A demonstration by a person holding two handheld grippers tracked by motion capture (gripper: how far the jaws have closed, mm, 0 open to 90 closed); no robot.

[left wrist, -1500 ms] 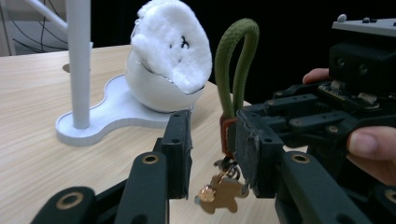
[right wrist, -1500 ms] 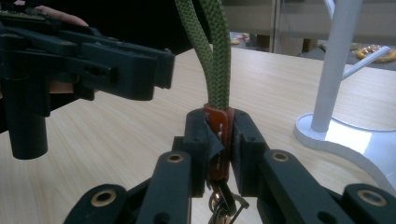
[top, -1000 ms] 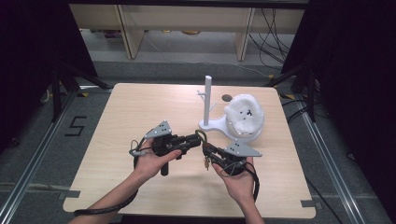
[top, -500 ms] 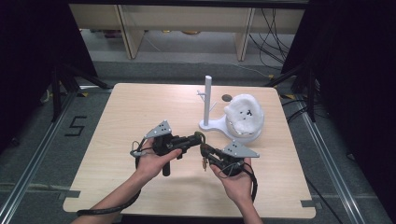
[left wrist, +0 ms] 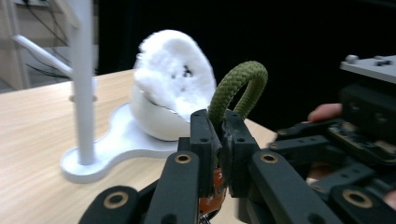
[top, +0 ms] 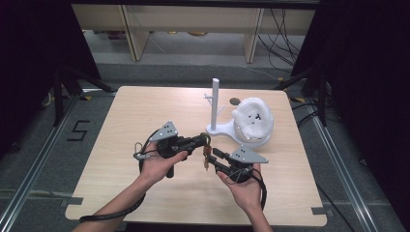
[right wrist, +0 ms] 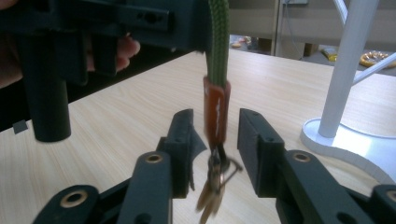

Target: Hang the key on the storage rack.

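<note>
From the high view, your left claw and right claw meet over the middle of the desk, with the keychain hanging between them. At about 1 o'clock from the claws the white stand rises upright, and the fluffy white toy sits on its base, at 3 o'clock from the post.

In the left gripper view, your left claw is clenched on the keychain's green cord loop, which arches up above the jaw tips; a bit of the orange tag shows below them. This view brings the fluffy white toy up close at 11 o'clock and the stand's post at 10 o'clock, and your right gripper lies at 3 o'clock.

In the right gripper view, your right claw is released, its jaws standing apart on either side of the keychain. The orange tag hangs straight down between them, not visibly touching either jaw, with blurred brass pieces dangling at 6 o'clock. The green cord runs up to 12 o'clock into your left gripper. The stand's base rests on the desk at 3 o'clock.
</note>
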